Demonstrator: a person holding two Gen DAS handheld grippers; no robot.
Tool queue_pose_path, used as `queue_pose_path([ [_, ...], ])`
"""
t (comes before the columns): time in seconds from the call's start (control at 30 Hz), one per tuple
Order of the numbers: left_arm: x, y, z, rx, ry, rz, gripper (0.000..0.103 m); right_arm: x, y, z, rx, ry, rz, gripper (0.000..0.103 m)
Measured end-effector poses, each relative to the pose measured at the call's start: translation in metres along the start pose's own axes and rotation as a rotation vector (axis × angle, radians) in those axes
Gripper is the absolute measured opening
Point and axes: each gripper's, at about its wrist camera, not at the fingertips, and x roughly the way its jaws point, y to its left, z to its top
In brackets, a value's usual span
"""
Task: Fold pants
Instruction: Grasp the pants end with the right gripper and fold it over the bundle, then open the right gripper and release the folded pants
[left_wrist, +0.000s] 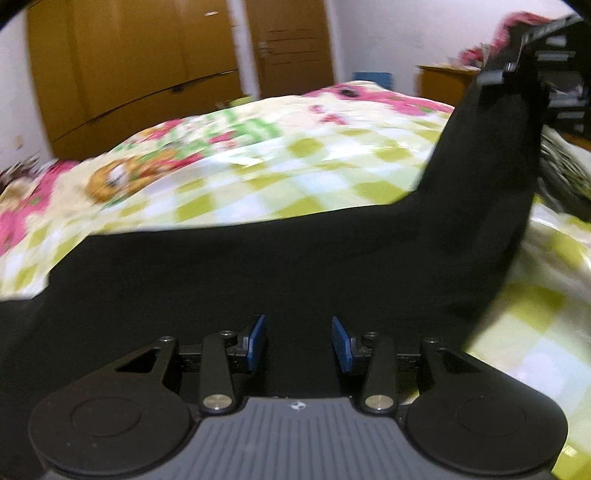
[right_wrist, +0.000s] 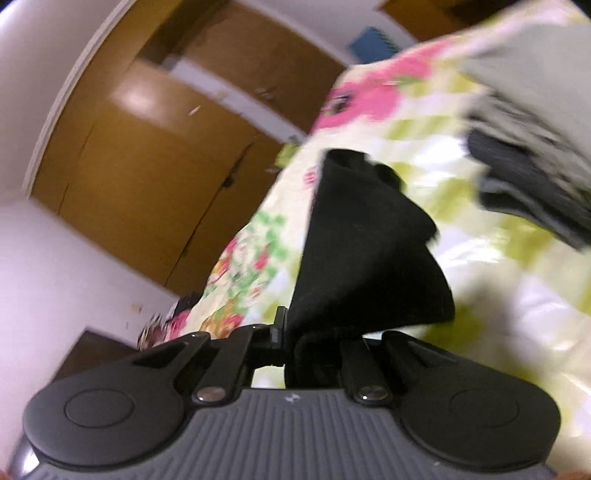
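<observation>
The right gripper (right_wrist: 295, 343) was clamped on a bunched corner of the black pants (right_wrist: 365, 251), the cloth rising from its closed jaws. The left gripper (left_wrist: 299, 341) stood partly open, its blue pads (left_wrist: 256, 341) bare above the pants (left_wrist: 258, 266), holding nothing. The pants lay spread on the checked bedspread (left_wrist: 295, 173), one end lifted off it. This looked like the first fold; next, the lifted end would need carrying over the part lying on the bedspread.
</observation>
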Motion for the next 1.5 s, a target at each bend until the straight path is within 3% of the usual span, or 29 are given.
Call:
queue_pose_path([
  [0.23, -0.021, 0.078, -0.029, -0.138, -0.005, 0.080, 0.054, 0.076, 0.120, -0.060, -0.219, 0.176, 0.133, 0.010],
  [0.53, -0.057, 0.168, -0.068, -0.234, -0.029, 0.178, 0.054, 0.181, 0.237, -0.215, -0.503, 0.465, 0.209, 0.009],
  [0.7, -0.069, 0.191, -0.092, -0.286, -0.034, 0.200, 0.054, 0.199, 0.263, -0.280, -0.564, 0.551, 0.223, 0.008],
  [0.87, -0.075, 0.201, -0.100, -0.307, -0.054, 0.196, 0.054, 0.190, 0.293, -0.305, -0.561, 0.518, 0.299, 0.008],
  [0.93, -0.078, 0.205, -0.102, -0.315, -0.057, 0.197, 0.054, 0.200, 0.304, -0.319, -0.623, 0.496, 0.299, 0.008],
  [1.2, -0.097, 0.217, -0.119, -0.325, -0.053, 0.221, 0.058, 0.223, 0.333, -0.396, -0.829, 0.562, 0.353, 0.008],
  [1.27, -0.101, 0.219, -0.122, -0.331, -0.050, 0.223, 0.060, 0.229, 0.339, -0.413, -0.912, 0.629, 0.351, 0.009],
  [1.43, -0.108, 0.221, -0.133, -0.324, -0.016, 0.241, 0.062, 0.235, 0.331, -0.433, -0.953, 0.725, 0.341, 0.021],
  [1.5, -0.114, 0.224, -0.141, -0.329, 0.000, 0.255, 0.062, 0.230, 0.330, -0.434, -0.955, 0.745, 0.363, 0.032],
])
